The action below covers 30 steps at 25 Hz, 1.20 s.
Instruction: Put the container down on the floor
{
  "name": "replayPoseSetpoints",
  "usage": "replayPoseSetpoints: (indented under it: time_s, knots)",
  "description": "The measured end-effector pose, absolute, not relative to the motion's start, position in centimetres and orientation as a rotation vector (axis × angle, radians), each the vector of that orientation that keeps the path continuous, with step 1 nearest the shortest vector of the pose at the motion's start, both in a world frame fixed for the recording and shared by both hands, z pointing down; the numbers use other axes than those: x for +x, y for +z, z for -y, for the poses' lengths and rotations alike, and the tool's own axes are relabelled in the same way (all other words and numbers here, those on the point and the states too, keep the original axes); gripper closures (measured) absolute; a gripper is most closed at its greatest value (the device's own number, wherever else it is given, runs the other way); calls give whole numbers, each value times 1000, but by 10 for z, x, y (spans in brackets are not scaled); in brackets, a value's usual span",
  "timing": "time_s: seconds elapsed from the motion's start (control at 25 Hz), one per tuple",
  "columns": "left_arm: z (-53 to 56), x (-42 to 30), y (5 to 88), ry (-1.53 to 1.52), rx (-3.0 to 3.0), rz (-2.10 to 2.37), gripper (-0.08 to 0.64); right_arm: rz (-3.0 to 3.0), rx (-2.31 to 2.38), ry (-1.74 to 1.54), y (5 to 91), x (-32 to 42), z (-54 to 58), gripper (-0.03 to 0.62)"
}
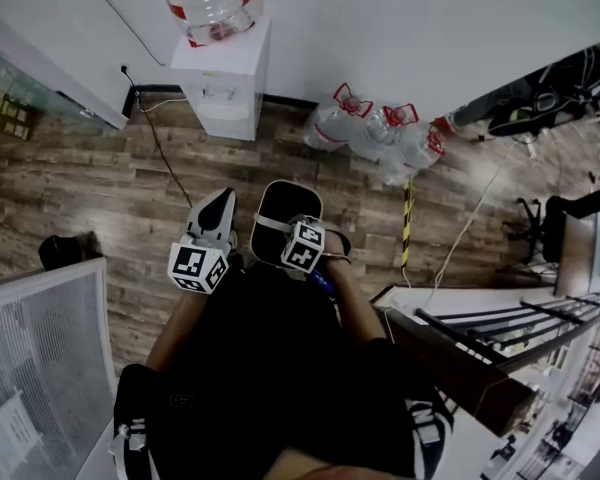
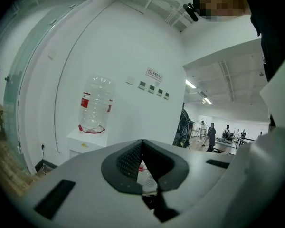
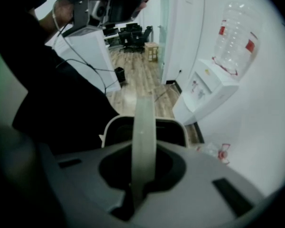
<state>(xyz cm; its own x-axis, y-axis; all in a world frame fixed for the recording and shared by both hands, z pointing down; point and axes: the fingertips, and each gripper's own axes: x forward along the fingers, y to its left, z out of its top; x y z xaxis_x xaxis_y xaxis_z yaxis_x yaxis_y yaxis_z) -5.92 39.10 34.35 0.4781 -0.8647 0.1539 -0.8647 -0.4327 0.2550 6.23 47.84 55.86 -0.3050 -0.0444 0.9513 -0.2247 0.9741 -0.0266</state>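
The container [image 1: 287, 206] is a dark bin with a pale rim and a grey strap handle [image 1: 271, 225]. It hangs above the wooden floor in front of the person. My right gripper [image 1: 300, 226] is shut on that handle. In the right gripper view the handle [image 3: 144, 127] runs straight up between the jaws, with the bin's rim [image 3: 115, 122] behind it. My left gripper [image 1: 218, 202] is just left of the bin, apart from it, and shut on nothing. In the left gripper view its pads [image 2: 133, 158] meet at the tip.
A white water dispenser [image 1: 225, 83] with a bottle on top stands at the wall ahead. Several empty water jugs [image 1: 380, 133] lie to its right. A striped cable cover [image 1: 408, 223] crosses the floor. A partition [image 1: 40, 358] stands at the left and a desk [image 1: 460, 358] at the right.
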Motion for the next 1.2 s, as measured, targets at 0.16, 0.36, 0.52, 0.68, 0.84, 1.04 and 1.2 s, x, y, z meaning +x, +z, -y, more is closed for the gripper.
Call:
replayPoseSetpoints:
  time_s: [0.16,0.36,0.52,0.68,0.84,1.04,1.2]
  knots:
    - [-400,-50,347,22,2425,1490,528,1891,195,175,561,73,-472,558]
    - [-403,-46,355,50,2408,1501,528,1893,207,183,566,85,-463,560]
    - [-389,-46,364,61,2406,1499,528,1880,225,205,572,91,-451,560]
    - [-364,-46,372,46,2397,1475,528,1857,239,231,580,98,-436,560]
    - [-333,-45,381,44,2398,1437,528,1844,249,256,585,102,-416,560]
    - [-277,-51,386,43,2401,1390,528,1834,256,273,588,98,-380,560]
    - [-230,-59,386,51,2410,1351,528,1835,268,279,590,91,-348,560]
